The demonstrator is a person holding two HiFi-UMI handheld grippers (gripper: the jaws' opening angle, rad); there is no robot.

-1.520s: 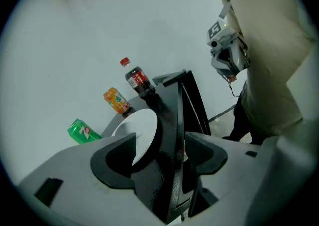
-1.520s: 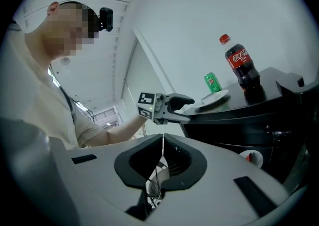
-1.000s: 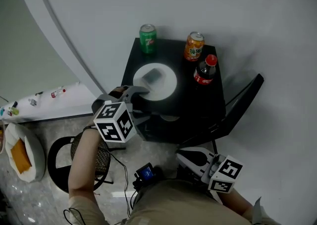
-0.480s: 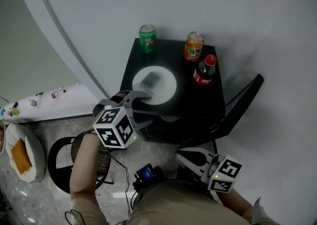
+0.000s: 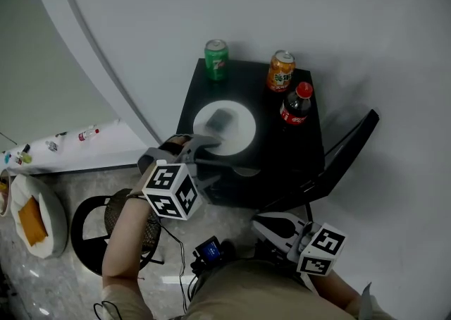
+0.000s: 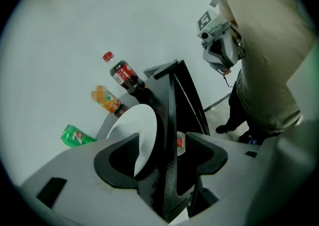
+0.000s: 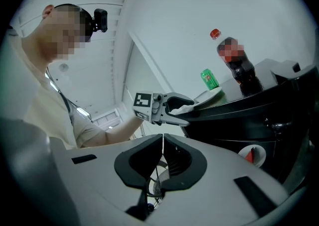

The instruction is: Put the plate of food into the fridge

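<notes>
Black mini fridge (image 5: 278, 153) (door open) against a pale grey wall (image 5: 211, 1). Left gripper (image 5: 209, 149) gapes around the white plate (image 5: 241, 139) on top; right gripper (image 5: 266, 225), before the fridge, closed and empty.

The plate (image 5: 243, 137) sits on top of the fridge (image 5: 271, 144), toward its front left, with a piece of food (image 5: 220, 120) on it. Behind it stands the left can (image 5: 216, 60). The right can (image 5: 280, 71) is at the back right, with the bottle (image 5: 295, 106) just before it. The door (image 5: 345, 156) hangs open to your right. The plate's near rim lies between your left gripper's (image 5: 206, 151) jaws. Your right gripper (image 5: 271, 227) is low, before the fridge — the stool (image 5: 91, 230) is to your left.
</notes>
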